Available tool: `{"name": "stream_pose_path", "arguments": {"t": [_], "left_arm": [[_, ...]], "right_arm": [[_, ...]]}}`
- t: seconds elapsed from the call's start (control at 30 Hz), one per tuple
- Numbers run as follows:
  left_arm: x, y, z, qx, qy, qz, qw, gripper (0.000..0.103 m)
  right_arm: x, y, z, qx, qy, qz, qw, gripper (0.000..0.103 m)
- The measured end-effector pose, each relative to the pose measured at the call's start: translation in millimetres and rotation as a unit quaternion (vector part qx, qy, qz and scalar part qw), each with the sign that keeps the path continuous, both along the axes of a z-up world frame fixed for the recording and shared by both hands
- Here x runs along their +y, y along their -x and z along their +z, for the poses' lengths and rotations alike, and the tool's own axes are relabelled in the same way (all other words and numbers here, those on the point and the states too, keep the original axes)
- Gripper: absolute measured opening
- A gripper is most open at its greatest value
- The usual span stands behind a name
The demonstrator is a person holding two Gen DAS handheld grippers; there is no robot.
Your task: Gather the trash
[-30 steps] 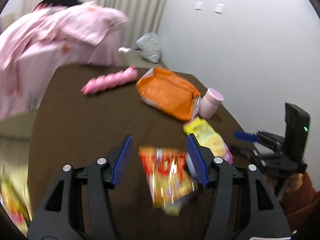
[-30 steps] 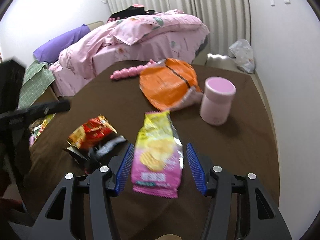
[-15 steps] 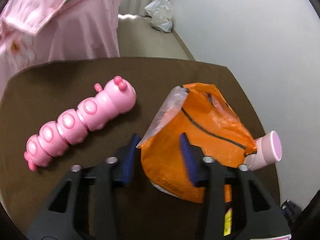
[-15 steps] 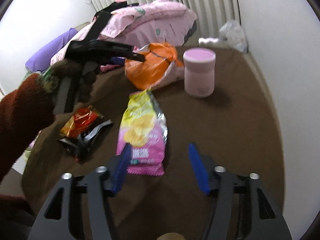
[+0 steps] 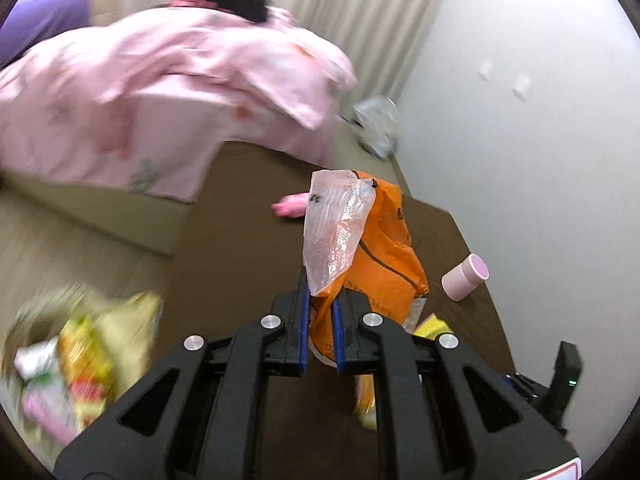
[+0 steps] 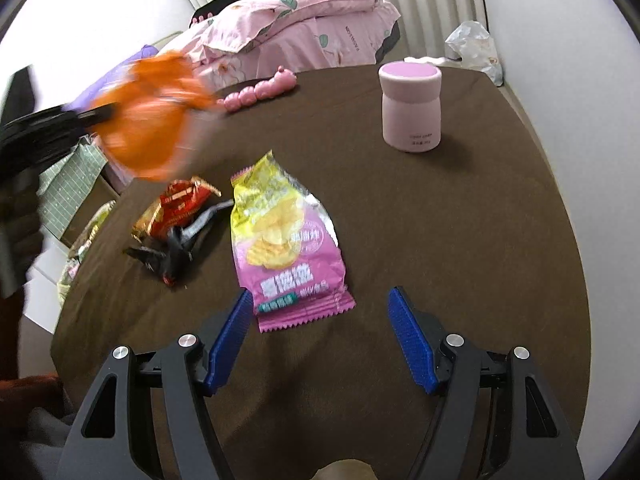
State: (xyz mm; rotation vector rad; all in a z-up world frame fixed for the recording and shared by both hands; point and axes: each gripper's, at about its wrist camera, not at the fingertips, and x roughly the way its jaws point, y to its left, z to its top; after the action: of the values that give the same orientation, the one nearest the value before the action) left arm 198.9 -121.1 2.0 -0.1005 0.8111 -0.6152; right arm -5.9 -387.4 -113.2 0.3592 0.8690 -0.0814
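Bedroom, brown worktop (image 5: 248, 248). Left view: our left claw (image 5: 321, 328) clenched on orange bag (image 5: 384, 248), lifted clear for binning. Right view: right claw (image 6: 320, 340) released, straddling chip packet (image 6: 284, 244) for pickup.

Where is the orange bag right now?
The orange bag is pinched in the left gripper, lifted off the brown table. In the right wrist view it blurs at far left, above the red snack wrapper.
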Motion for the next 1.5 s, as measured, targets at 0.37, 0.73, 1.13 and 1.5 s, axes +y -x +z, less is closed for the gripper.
{"name": "stream_pose_path", "arguments": {"t": [0.37, 0.73, 1.13, 1.5], "left_arm": [[75, 60, -74, 0.093, -0.037, 0.037, 0.9943, 0.009], [89, 92, -75, 0.026, -0.053, 0.035, 0.9977, 0.036], [88, 96, -63, 0.01, -0.031, 0.013, 0.9994, 0.044], [77, 90, -74, 0.011, -0.044, 0.012, 0.9989, 0.052]], "right_arm": [[26, 1, 1, 0.021, 0.1, 0.001, 0.995, 0.067], [70, -13, 35, -0.074, 0.075, 0.087, 0.991, 0.067], [110, -62, 16, -0.033, 0.12, 0.165, 0.978, 0.04], [94, -24, 35, -0.06, 0.091, 0.099, 0.989, 0.027]]}}
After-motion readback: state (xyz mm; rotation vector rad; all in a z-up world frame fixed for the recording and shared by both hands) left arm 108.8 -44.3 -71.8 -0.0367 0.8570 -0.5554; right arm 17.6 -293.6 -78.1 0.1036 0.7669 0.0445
